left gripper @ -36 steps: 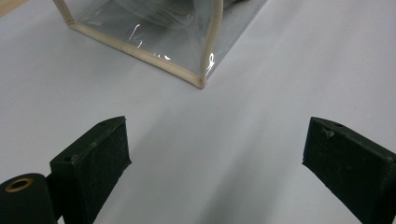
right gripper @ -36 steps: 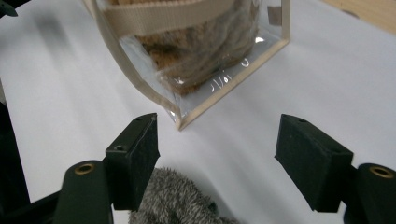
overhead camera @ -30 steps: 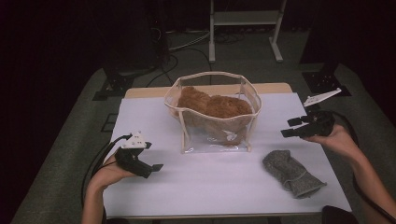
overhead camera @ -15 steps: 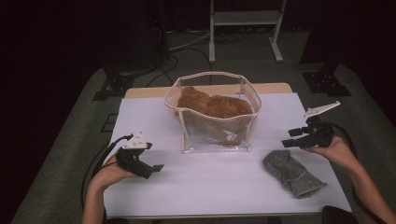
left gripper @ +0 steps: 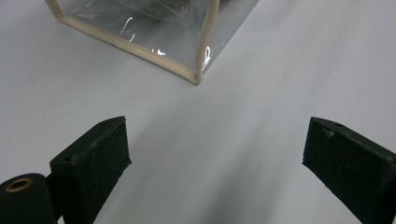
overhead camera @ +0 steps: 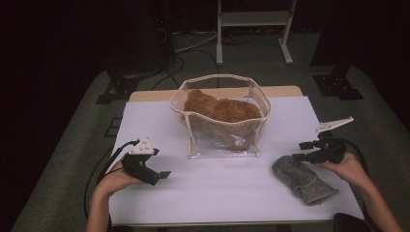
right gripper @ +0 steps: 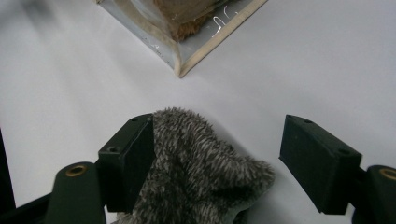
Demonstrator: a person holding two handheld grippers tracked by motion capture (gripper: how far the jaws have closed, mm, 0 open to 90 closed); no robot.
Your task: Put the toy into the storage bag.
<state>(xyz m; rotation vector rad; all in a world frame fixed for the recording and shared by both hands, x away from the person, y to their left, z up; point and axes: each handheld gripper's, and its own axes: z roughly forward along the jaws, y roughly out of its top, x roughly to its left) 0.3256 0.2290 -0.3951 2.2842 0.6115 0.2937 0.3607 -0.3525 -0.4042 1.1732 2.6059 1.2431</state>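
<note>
A clear bag with beige trim (overhead camera: pixel 218 77) stands at the table's middle, with brown fuzzy cloth (overhead camera: pixel 222 111) inside. A grey fuzzy cloth (overhead camera: pixel 300 179) lies flat at the front right. My right gripper (overhead camera: pixel 299 151) hovers low over its far end, open. In the right gripper view the grey cloth (right gripper: pixel 201 177) lies between the wide jaws of the right gripper (right gripper: pixel 215 158); the left jaw is against its edge and the right jaw stands apart. The bag's corner (right gripper: pixel 187 60) is just beyond. My left gripper (overhead camera: pixel 162 175) rests at the front left, open and empty (left gripper: pixel 215 163), facing the bag's corner (left gripper: pixel 196 74).
The white tabletop (overhead camera: pixel 217 193) has free room in front of the bag and between the two hands. A metal stand (overhead camera: pixel 251 19) and cables on the floor lie beyond the table's far edge.
My right gripper has come down and nearer to the front, from above the table's right edge to just over the grey cloth. The left gripper has stayed put.
</note>
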